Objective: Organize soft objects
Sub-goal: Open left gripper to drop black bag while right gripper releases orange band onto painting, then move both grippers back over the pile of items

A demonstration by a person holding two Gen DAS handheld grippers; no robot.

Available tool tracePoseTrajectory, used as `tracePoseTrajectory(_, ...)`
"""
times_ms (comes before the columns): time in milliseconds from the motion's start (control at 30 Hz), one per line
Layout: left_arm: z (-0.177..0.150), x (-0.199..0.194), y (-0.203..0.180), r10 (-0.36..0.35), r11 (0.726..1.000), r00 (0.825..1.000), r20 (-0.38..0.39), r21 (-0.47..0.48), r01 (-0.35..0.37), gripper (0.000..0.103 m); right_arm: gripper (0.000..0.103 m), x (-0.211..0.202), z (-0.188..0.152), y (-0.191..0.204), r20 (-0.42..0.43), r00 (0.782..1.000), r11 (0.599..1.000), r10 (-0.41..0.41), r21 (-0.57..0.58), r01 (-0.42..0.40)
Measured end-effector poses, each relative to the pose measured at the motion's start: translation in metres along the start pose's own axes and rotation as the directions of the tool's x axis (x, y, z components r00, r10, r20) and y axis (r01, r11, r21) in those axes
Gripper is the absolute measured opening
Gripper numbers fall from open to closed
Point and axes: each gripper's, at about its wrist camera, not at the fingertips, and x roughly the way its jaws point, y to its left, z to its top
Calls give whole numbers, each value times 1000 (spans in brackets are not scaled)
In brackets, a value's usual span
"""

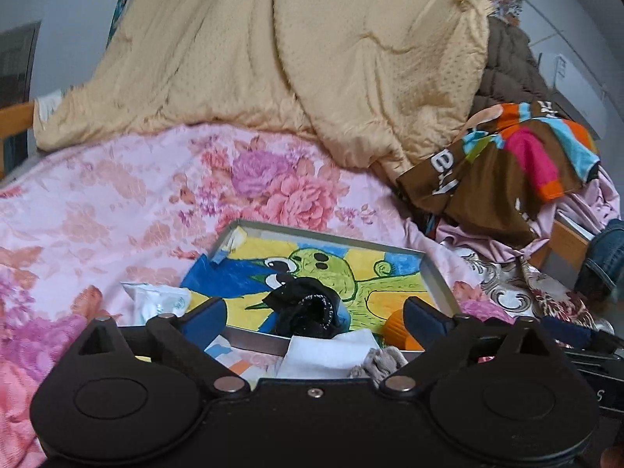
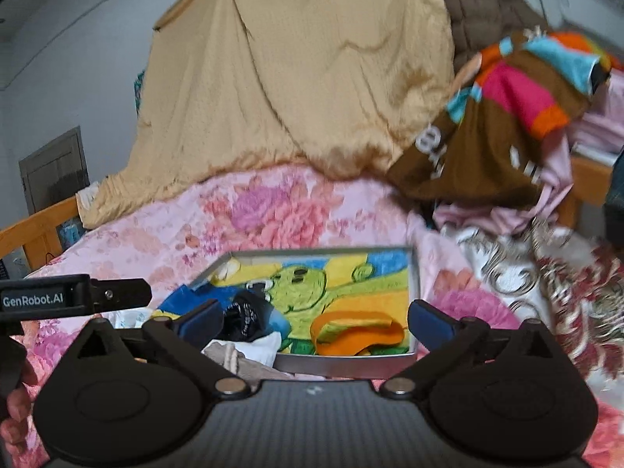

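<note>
A shallow grey tray [image 1: 323,231] [image 2: 323,251] with a bright cartoon picture inside lies on the pink floral bedspread [image 1: 117,195]. In it are a crumpled black cloth [image 1: 308,312] [image 2: 243,314] and an orange band [image 2: 357,333] [image 1: 396,329]. A white cloth [image 1: 331,351] [image 2: 257,345] and a beige knit piece [image 1: 378,362] hang over its near rim. My left gripper [image 1: 316,319] is open just short of the tray, holding nothing. My right gripper [image 2: 315,318] is open too, with nothing between its fingers.
A big tan quilt [image 1: 273,58] [image 2: 292,78] is heaped at the back. A brown striped garment [image 1: 507,163] [image 2: 507,117] tops a clothes pile on the right. A white packet [image 1: 156,300] lies left of the tray. A wooden bed rail [image 2: 39,226] runs along the left.
</note>
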Motion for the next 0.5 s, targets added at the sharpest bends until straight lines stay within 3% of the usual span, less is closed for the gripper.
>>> tracePoseTrajectory(233,-15,-48,1,5,1000,999,40,15,-6,102,103,-36,-12,11,5,1000,1000,-11,11,11)
tracePoseTrajectory(500,-45,-89,12,10,1000,1000,13,1,-10,102,103,-69,-26,26,29,998,998,-58,-8,59)
